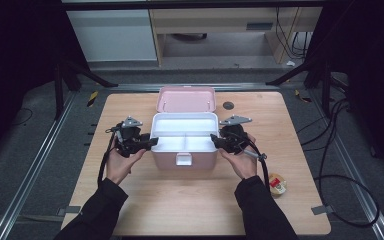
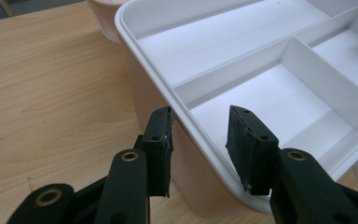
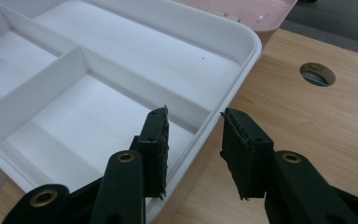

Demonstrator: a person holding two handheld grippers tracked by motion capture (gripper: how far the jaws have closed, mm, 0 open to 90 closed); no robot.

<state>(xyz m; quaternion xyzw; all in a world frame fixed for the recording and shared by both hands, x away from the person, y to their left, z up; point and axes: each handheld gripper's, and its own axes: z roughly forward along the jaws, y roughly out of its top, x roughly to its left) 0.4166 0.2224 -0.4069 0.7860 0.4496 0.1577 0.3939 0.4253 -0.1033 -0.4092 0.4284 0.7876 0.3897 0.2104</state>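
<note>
Black sleeves come up from the bottom of the high view, each hand carrying a gripper to one end of the pink box at the table's middle. Its lid stands open behind, and a white tray sits in the top. Left gripper meets the tray's left end, right gripper its right end (a small round tin lies near the right sleeve).

From the left gripper view, that gripper straddles the tray's rim: one jaw outside against the pink wall, one inside, a gap remaining, spread.

From the right gripper view, the right gripper likewise straddles the rim, spread, with a table hole beyond.
</note>
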